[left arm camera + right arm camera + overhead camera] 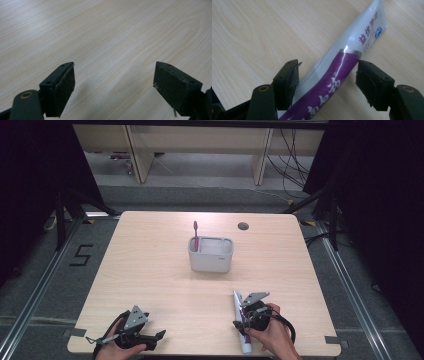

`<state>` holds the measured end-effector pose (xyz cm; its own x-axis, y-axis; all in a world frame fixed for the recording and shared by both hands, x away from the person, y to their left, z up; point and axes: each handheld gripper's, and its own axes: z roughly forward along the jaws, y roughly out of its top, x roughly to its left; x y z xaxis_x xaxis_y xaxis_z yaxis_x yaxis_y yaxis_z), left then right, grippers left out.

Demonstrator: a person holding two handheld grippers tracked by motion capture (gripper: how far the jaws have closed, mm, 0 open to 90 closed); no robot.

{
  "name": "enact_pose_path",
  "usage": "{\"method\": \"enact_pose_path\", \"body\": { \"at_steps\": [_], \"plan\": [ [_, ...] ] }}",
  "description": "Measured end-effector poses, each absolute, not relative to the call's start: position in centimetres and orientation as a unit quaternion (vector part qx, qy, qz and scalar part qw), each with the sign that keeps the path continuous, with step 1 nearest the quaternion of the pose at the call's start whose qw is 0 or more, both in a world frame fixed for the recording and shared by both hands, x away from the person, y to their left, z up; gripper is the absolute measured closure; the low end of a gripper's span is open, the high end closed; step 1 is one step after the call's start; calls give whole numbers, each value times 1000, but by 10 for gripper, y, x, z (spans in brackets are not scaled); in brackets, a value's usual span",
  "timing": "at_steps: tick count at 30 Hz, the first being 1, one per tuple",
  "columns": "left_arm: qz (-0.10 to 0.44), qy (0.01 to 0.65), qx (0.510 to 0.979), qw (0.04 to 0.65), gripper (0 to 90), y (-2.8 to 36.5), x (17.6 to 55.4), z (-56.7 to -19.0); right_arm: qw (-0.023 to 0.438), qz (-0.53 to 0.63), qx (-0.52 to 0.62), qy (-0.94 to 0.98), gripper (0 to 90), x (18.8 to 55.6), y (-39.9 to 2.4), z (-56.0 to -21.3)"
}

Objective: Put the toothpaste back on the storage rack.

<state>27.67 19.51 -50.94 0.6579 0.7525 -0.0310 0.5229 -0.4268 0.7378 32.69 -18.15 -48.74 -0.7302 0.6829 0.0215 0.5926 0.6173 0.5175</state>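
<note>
Resting near the front-left edge of the pale wooden surface [165,270], the left tongs [113,82] stand spread over bare wood. Mid-surface, a grey plastic two-compartment caddy [210,255] holds a magenta toothbrush [196,236] upright in its left compartment. At front right, the right tongs [327,82] straddle a white-and-purple toothpaste tube [342,67] lying flat, jaws spread, not pinching it.
</note>
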Motion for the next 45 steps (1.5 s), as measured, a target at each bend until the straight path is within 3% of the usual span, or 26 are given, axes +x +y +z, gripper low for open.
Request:
{"method": "enact_pose_path", "body": {
  "at_steps": [8, 10, 17, 27, 31, 45],
  "plan": [
    [151, 374, 840, 364, 171, 196, 277, -508, 80, 230, 342, 908, 497, 329, -187, -489],
    [150, 379, 834, 371, 171, 194, 276, -510, 56, 228, 348, 907, 533, 330, -188, -487],
    [153, 380, 833, 372, 173, 194, 276, -509, 37, 201, 329, 922, 606, 339, -188, -484],
    [153, 382, 830, 377, 177, 193, 275, -509, 18, 164, 316, 934, 643, 345, -184, -478],
    [155, 377, 834, 372, 178, 194, 276, -509, 14, 163, 296, 941, 735, 348, -182, -475],
    [155, 376, 836, 369, 182, 194, 276, -509, 0, 129, 288, 949, 735, 352, -176, -477]
  ]
}}
